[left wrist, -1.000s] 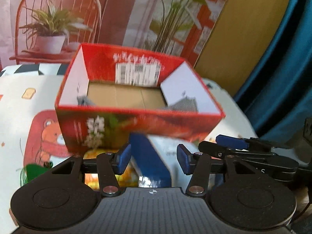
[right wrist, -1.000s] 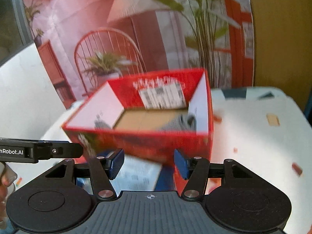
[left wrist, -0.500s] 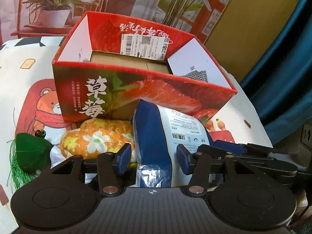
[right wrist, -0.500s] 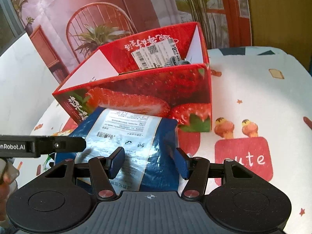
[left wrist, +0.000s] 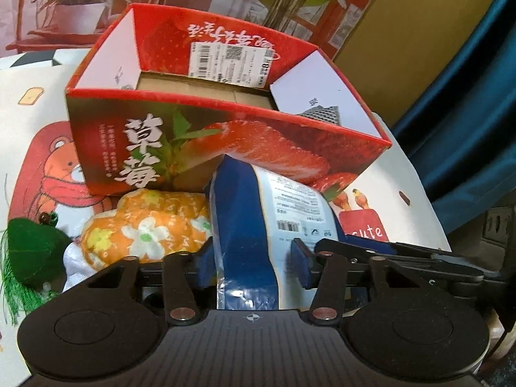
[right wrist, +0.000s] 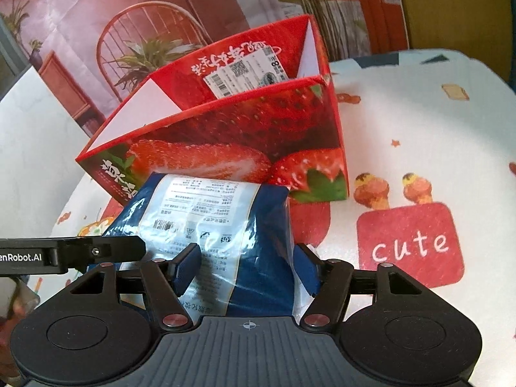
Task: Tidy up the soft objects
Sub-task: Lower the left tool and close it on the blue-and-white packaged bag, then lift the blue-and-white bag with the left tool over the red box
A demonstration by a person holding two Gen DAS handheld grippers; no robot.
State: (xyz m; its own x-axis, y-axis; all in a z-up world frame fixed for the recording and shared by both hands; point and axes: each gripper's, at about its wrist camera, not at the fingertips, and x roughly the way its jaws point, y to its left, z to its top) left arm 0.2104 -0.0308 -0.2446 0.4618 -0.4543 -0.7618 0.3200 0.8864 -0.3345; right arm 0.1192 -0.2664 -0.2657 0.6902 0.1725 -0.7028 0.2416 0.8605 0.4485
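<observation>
A blue and white soft pack (left wrist: 258, 225) lies in front of the red strawberry box (left wrist: 206, 142). My left gripper (left wrist: 253, 266) is open, its jaws on either side of the pack's near end. My right gripper (right wrist: 246, 269) is open too, with its jaws around the same pack (right wrist: 225, 225) from the other side. An orange flowered soft toy (left wrist: 151, 229) and a green tasselled soft thing (left wrist: 29, 251) lie left of the pack. A grey knitted item (left wrist: 319, 116) sits in the box's right corner.
The box (right wrist: 245, 135) stands open-topped on a white tablecloth (right wrist: 419, 135) with cartoon prints. A backdrop with plants and a chair rises behind. A blue curtain (left wrist: 477, 96) hangs at the right of the table.
Both grippers have come down from above the box to table level and moved in around the blue and white pack. The box now sits higher and farther in both views.
</observation>
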